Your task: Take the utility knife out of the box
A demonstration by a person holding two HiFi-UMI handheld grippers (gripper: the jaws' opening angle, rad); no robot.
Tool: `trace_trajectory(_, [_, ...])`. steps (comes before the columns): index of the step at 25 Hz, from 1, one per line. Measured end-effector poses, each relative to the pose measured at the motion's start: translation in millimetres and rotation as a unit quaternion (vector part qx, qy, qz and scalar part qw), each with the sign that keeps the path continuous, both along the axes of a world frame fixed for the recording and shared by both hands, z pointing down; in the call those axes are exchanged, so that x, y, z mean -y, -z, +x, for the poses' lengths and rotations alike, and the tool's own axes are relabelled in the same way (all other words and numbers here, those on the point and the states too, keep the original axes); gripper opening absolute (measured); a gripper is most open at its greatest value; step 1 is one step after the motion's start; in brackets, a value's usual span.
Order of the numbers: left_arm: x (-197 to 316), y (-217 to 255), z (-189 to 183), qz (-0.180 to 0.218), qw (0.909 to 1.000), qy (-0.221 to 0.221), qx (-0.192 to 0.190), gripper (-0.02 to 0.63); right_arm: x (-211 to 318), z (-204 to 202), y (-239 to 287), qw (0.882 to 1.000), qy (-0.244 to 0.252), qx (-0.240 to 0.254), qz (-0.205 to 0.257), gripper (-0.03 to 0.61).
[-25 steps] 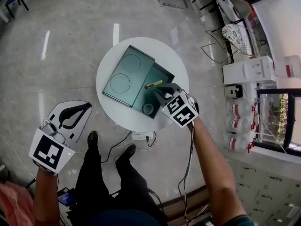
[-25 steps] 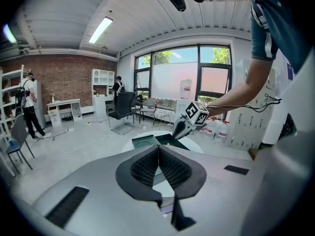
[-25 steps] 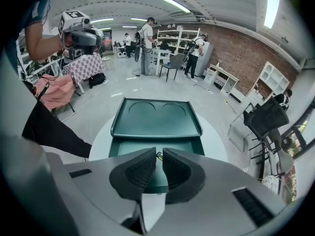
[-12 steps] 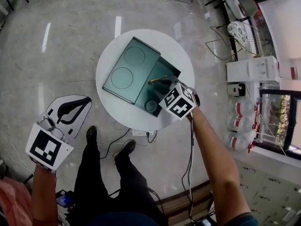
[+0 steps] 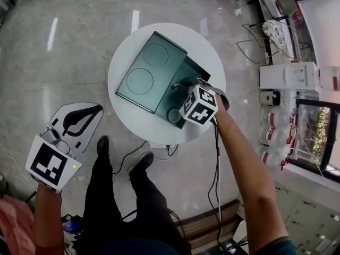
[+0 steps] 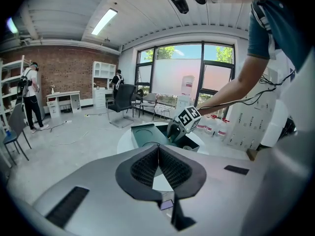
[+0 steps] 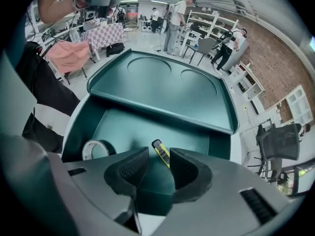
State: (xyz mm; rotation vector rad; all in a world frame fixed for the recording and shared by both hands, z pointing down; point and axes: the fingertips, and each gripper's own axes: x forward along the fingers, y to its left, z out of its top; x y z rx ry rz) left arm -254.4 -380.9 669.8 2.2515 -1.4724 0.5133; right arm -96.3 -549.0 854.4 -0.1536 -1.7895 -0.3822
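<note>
My left gripper (image 6: 158, 156) hangs well apart from the box (image 7: 123, 124), jaws pressed together, empty. Inside the box, right of the tape roll (image 7: 93, 149), the utility knife (image 7: 161, 151) lies between my right gripper's (image 7: 158, 163) spread jaws.

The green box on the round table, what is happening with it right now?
A person holds a gripper in each hand. The right gripper reaches into the open green box on the white table with its jaws apart. The yellow utility knife lies on the box floor in line with the gap, not gripped yet. A tape roll lies there too. The left gripper hangs away from the table, jaws together, empty.
</note>
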Motion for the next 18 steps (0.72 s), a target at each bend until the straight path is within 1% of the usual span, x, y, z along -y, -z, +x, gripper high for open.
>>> trace_trajectory(6, [-3.9, -9.1, -1.5, -0.007, 1.0, 0.006, 0.0, 0.02, 2.4, 1.2, -14.3, 0.999, 0.029, -0.023, 0.007, 0.14])
trace_trajectory(12, [-6.0, -13.8, -2.6, -0.011, 0.9999, 0.009, -0.001, 0.019, 2.9, -1.2, -17.2, 0.997, 0.059, -0.047, -0.001, 0.14])
trace_trajectory(13, [-6.6, -14.6, -2.4, -0.012, 0.9999, 0.009, -0.001, 0.02, 1.0, -1.0, -18.0, 0.996, 0.068, -0.052, -0.002, 0.133])
trace_trajectory(14, [-7.3, -15.4, -2.0, -0.012, 0.9999, 0.008, -0.002, 0.019, -1.6, -0.6, -19.2, 0.995, 0.076, -0.058, -0.002, 0.113])
trace_trajectory(15, [-7.9, -16.1, -1.6, -0.012, 0.9999, 0.008, -0.002, 0.019, -4.1, -0.2, -20.5, 0.995, 0.083, -0.062, -0.001, 0.081])
trace_trajectory(16, [-8.3, -16.2, -1.2, -0.012, 0.9999, 0.007, -0.002, 0.019, -5.6, 0.0, -21.5, 0.994, 0.088, -0.063, 0.002, 0.067])
trace_trajectory(18, [-8.2, -13.9, -1.0, -0.012, 0.9999, 0.006, -0.002, 0.02, -5.1, 0.2, -21.4, 0.994, 0.089, -0.063, 0.01, 0.066])
